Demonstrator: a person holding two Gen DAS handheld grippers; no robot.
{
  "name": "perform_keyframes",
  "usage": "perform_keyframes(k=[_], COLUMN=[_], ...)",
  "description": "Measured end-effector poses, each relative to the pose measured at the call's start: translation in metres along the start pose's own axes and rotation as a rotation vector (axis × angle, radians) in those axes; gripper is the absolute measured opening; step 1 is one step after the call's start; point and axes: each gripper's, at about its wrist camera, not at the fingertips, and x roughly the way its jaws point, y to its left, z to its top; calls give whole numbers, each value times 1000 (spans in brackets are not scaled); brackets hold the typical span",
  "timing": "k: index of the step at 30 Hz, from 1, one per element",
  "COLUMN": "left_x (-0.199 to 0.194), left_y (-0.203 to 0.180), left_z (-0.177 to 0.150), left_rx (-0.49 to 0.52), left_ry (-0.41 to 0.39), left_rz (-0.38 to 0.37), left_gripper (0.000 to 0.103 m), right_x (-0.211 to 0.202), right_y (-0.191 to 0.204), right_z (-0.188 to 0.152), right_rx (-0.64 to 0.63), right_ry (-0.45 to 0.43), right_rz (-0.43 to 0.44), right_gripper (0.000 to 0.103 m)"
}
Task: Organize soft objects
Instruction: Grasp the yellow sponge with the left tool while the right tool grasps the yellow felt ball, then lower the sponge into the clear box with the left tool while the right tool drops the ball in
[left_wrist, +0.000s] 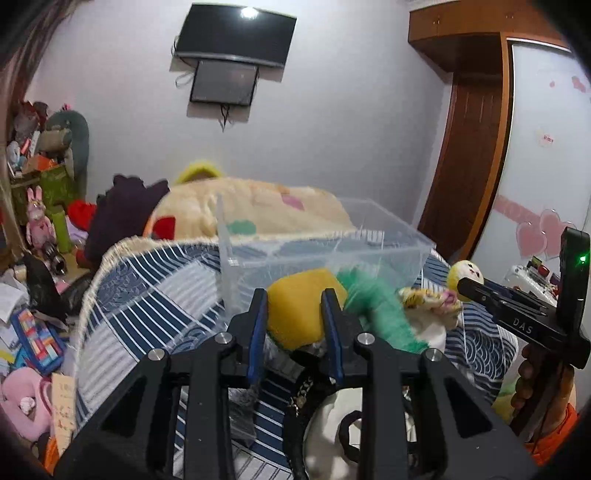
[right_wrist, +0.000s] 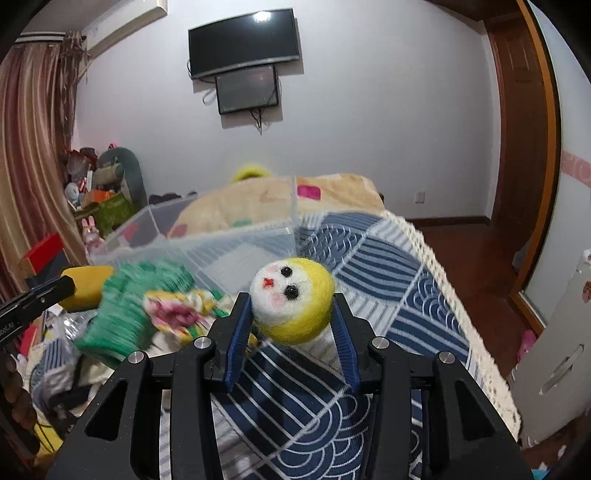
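My left gripper (left_wrist: 295, 314) is shut on a yellow sponge (left_wrist: 295, 314), held above the bed in front of the clear plastic bin (left_wrist: 332, 236). A green knit cloth (left_wrist: 380, 310) and a small floral fabric piece (left_wrist: 432, 299) hang blurred beside the sponge. My right gripper (right_wrist: 291, 306) is shut on a felt ball (right_wrist: 291, 299) with a white face and yellow hair. The right gripper also shows at the right of the left wrist view (left_wrist: 469, 282). The sponge (right_wrist: 86, 286), green cloth (right_wrist: 129, 314) and bin (right_wrist: 207, 243) show in the right wrist view.
A blue and white patterned blanket (right_wrist: 388, 295) covers the bed. A beige quilt (left_wrist: 251, 206) lies behind the bin. Toys and clutter (left_wrist: 40, 221) crowd the floor at left. A wardrobe (left_wrist: 476, 147) stands at right. A TV (right_wrist: 243, 44) hangs on the wall.
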Motion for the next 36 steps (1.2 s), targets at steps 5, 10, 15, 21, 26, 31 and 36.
perform_keyframes(k=[5,10,15,21,26,31,36], left_x=[-13,-14,-1,24,54,82,98], left_y=[-2,-1,3,6,9,15,22], left_z=[18,37,55,64,61,55,52], left_rx=[3,0,-12,-6,-2,-12,-40], left_ry=[-59,-95,-86,-39,39,113,144], left_rz=[12,13,10,25,31,44,38], left_gripper=[29,29,29,29,29,29,29], right_x=[-5,-3,8,29,54,79,92], right_y=[14,27,38,47,49,50,49], right_z=[20,36,51,63,63,59,54], right_rx=[-35,-67,-87,-112,-106,-115,-129], right_ry=[-48,-82,-97,-80,-24,54,109], right_rz=[27,52,79,86,88,76,75], right_gripper=[39,39,40,39,39,39,40])
